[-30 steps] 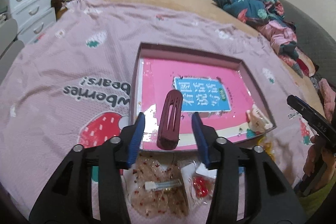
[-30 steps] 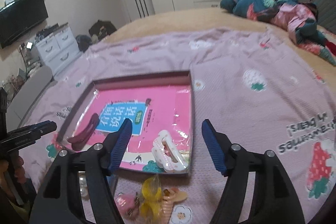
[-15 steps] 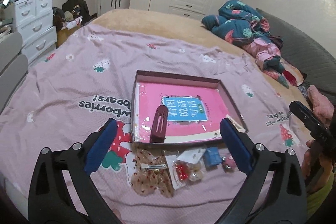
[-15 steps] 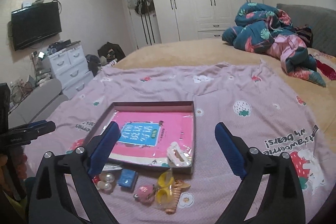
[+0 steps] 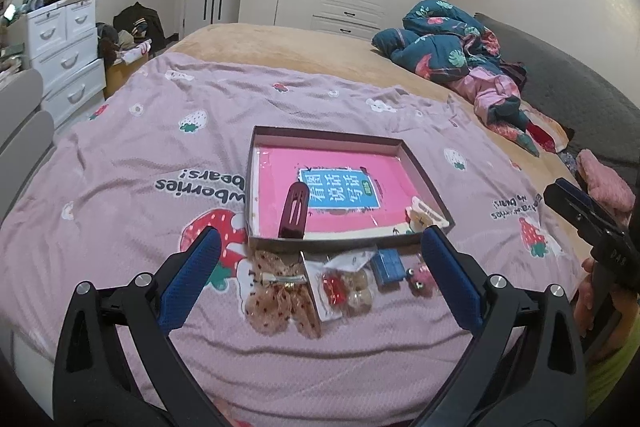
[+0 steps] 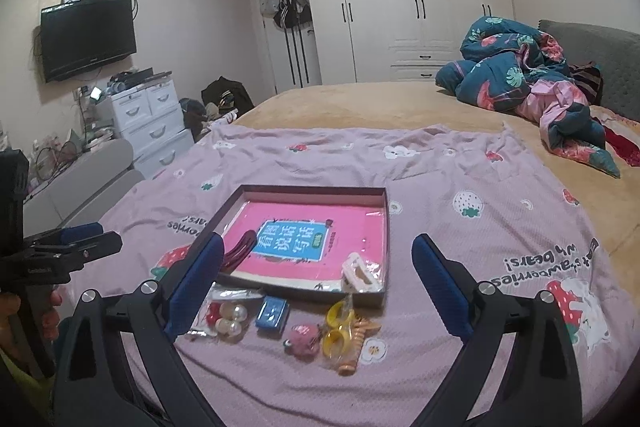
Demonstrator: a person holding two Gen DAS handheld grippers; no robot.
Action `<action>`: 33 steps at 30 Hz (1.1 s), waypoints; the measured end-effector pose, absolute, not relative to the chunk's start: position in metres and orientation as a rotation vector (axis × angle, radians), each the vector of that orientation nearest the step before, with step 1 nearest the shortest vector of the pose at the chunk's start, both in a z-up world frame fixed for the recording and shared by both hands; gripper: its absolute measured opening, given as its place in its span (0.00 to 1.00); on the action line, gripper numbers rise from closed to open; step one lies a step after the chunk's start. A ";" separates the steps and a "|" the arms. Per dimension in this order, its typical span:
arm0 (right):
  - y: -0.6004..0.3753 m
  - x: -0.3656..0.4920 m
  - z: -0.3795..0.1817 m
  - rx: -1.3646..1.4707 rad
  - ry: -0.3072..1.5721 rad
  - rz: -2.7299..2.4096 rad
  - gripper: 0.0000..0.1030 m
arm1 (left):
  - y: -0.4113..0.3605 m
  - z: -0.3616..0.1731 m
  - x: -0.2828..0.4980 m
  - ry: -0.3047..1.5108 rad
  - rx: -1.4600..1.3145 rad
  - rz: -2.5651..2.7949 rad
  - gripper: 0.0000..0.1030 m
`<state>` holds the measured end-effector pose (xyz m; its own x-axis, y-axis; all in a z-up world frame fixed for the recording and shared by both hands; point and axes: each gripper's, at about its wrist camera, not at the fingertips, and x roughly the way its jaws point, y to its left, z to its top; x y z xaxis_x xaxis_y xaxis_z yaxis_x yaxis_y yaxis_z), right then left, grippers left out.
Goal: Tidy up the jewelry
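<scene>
A shallow box tray point(image 5: 424, 171) point(image 6: 387, 223) with a pink book cover inside lies on the pink bedspread. A dark red hair clip point(image 5: 295, 211) point(image 6: 239, 251) lies at its near left, a white claw clip point(image 5: 422, 215) point(image 6: 360, 275) at its near right. Before the tray lie a dotted bow clip point(image 5: 280, 299), a packet of red and pearl pieces point(image 5: 346, 287) point(image 6: 224, 315), a blue box point(image 5: 386, 267) point(image 6: 273, 313), a pink charm point(image 5: 420, 279) point(image 6: 302, 341) and yellow and orange clips point(image 6: 344, 331). My left gripper point(image 5: 320, 283) and right gripper point(image 6: 316, 287) are open, empty, held back above these items.
A rumpled teal and pink quilt point(image 5: 460, 51) point(image 6: 532, 83) lies at the bed's far right. White drawers point(image 5: 64, 43) point(image 6: 148, 119) stand left of the bed. The right gripper shows at the left wrist view's right edge point(image 5: 588, 223).
Both grippers pulled back and up from the tray and opened wider. The dark red hair clip, earlier between my left fingers, stays in the tray.
</scene>
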<state>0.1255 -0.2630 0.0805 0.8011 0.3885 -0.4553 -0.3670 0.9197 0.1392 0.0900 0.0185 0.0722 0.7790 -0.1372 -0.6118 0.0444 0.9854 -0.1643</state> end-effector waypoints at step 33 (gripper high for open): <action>-0.247 0.092 0.032 -0.037 0.649 0.450 0.92 | 0.022 0.009 0.051 0.847 -0.141 -0.156 0.84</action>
<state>0.0921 -0.2474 0.0319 0.7043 0.3933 -0.5910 -0.4158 0.9033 0.1056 0.0509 0.0224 0.0086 0.6521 -0.1930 -0.7332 0.0811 0.9793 -0.1856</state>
